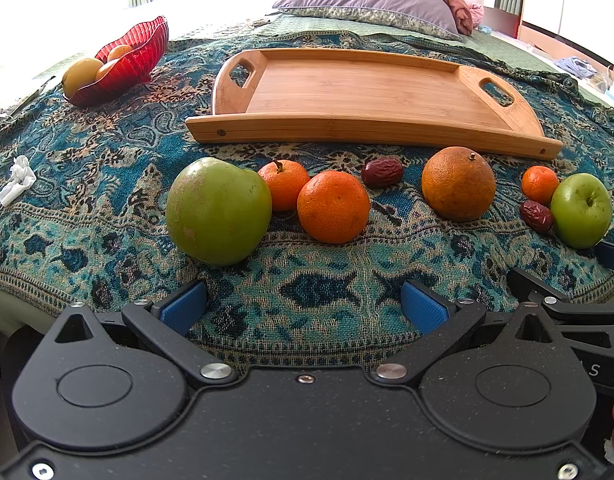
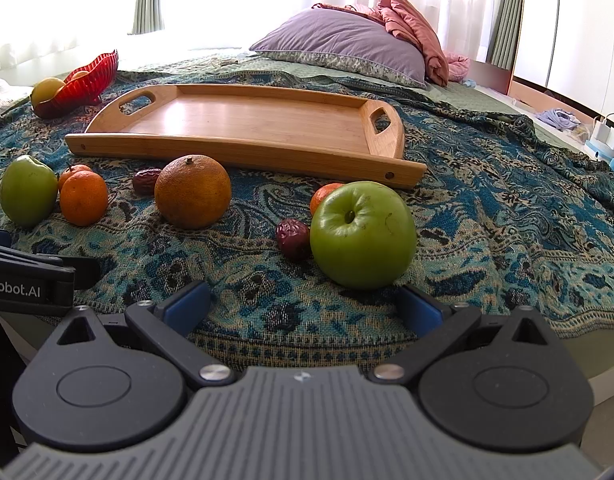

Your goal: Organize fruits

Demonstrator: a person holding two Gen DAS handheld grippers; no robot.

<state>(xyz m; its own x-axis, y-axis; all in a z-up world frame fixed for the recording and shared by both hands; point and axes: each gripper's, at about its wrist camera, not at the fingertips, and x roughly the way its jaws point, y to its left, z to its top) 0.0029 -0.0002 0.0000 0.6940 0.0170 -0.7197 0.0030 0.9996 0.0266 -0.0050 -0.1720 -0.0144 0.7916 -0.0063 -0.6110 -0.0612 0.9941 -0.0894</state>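
My right gripper (image 2: 303, 304) is spread wide, empty, just short of the green apple (image 2: 363, 236) on the blanket before the tray (image 2: 243, 148). Left gripper (image 1: 303, 304) likewise. The apple looks firm, smooth, slippery; I'd clamp its widest middle.

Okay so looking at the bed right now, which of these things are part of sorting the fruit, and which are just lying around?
Part of the job:
- two green apples
- big orange
- three small oranges
- two red dates
- wooden tray
- red bowl, already holding fruit

Just lying about:
- crumpled tissue
- purple pillow
- pink blanket
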